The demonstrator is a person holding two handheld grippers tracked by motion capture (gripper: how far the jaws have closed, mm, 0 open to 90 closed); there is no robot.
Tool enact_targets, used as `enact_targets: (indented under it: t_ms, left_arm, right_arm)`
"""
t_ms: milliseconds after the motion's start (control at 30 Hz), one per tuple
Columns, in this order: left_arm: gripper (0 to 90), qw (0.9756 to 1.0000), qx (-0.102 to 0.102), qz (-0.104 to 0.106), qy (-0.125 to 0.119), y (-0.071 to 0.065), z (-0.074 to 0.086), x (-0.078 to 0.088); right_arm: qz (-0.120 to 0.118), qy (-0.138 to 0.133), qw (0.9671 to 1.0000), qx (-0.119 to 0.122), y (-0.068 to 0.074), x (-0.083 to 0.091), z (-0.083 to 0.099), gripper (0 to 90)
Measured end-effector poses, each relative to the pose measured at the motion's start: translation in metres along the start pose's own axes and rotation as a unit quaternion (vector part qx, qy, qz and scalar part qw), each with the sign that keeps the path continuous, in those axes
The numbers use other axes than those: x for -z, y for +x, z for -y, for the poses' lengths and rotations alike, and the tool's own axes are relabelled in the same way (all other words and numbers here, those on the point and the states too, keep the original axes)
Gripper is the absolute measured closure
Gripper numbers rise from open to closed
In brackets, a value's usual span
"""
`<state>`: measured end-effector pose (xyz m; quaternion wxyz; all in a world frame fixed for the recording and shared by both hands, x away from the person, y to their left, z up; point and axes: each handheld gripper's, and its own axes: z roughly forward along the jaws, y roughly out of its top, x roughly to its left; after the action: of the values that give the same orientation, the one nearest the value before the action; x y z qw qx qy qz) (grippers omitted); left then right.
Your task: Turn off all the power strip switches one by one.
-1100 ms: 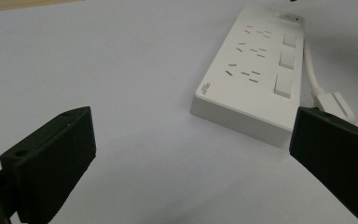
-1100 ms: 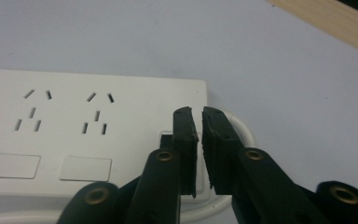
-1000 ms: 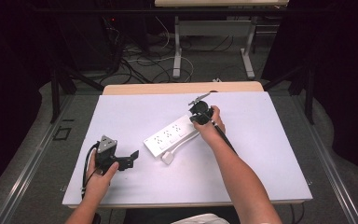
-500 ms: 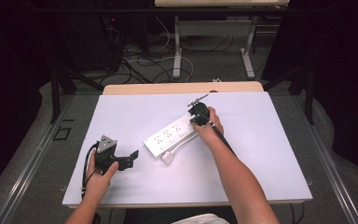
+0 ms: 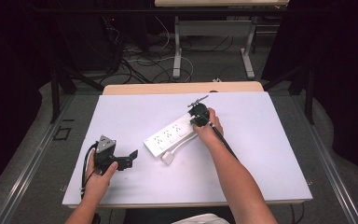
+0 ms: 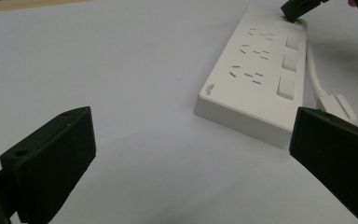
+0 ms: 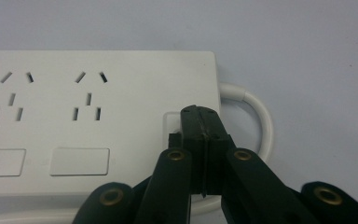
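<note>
The white power strip [image 5: 172, 136] is laid aslant near the middle of the bench [image 5: 270, 154], its far end switch being pressed by the right tongs [image 5: 199, 119], closed together, while the left tongs [image 5: 129, 158], spread apart, are held near the bench's front left corner.

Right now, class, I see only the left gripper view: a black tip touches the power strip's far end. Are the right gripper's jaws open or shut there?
Observer: Shut. The right gripper has its closed tips on the end switch of the power strip.
Operator: Where does the cord leave?
Observer: The white cord curves out of that same end, just beyond the tips.
Operator: And my own gripper?
Observer: From above, the left gripper sits low over the table, apart from the strip's near end.
</note>
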<state>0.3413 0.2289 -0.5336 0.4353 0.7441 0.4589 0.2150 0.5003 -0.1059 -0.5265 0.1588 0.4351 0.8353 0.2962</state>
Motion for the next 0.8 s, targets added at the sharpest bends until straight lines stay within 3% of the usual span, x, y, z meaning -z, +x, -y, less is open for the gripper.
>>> enact_targets:
  t_ms: [300,367,467,667,800]
  left_arm:
    - [0.3,1.0,0.0,-0.001,0.0,0.0,0.0,-0.001]
    - [0.3,1.0,0.0,-0.001,0.0,0.0,0.0,-0.001]
    - [0.3,1.0,0.006,0.0,-0.001,0.0,0.0,-0.001]
    - [0.3,0.9999,0.01,-0.001,-0.004,0.0,0.001,0.0]
    - [0.3,0.9999,0.01,-0.001,-0.002,0.001,0.0,-0.001]
  right_arm:
    - [0.0,-0.003,1.0,-0.007,-0.002,0.004,0.0,90.0]
    - [-0.005,-0.024,0.9997,-0.003,-0.002,0.001,0.001,90.0]
    - [-0.007,-0.004,1.0,-0.004,0.0,0.006,0.0,90.0]
    - [-0.023,-0.003,0.9997,0.006,0.005,0.008,0.003,90.0]
    - [-0.029,0.002,0.9995,-0.009,0.011,0.009,0.004,90.0]
